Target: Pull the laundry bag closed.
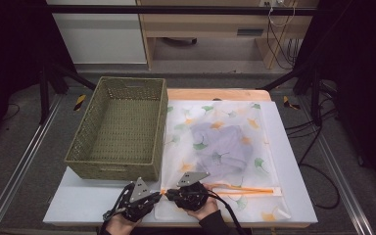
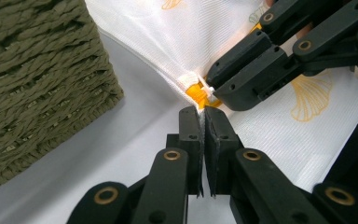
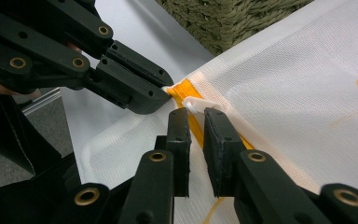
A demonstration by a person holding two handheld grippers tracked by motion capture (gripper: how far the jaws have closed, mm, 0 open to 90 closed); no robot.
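Note:
A white mesh bag (image 1: 225, 117) printed with ginkgo leaves lies flat on the table with a grey garment (image 1: 223, 144) inside. Its orange zipper (image 1: 245, 188) runs along the near edge. My left gripper (image 2: 202, 114) is shut on the bag's edge just beside the zipper's end (image 2: 195, 91). My right gripper (image 3: 196, 116) faces it from the other side. Its jaws stand a narrow gap apart over the orange tape, with the white zipper pull (image 3: 196, 105) lying across their tips. In the high view both grippers (image 1: 159, 194) (image 1: 168, 193) meet tip to tip at the bag's near left corner.
An olive woven basket (image 1: 122, 127) stands at the left of the white tabletop (image 1: 293, 161), close beside the bag and my left gripper. Its corner (image 2: 37, 70) is near the jaws. Cables trail from both grippers toward the front edge.

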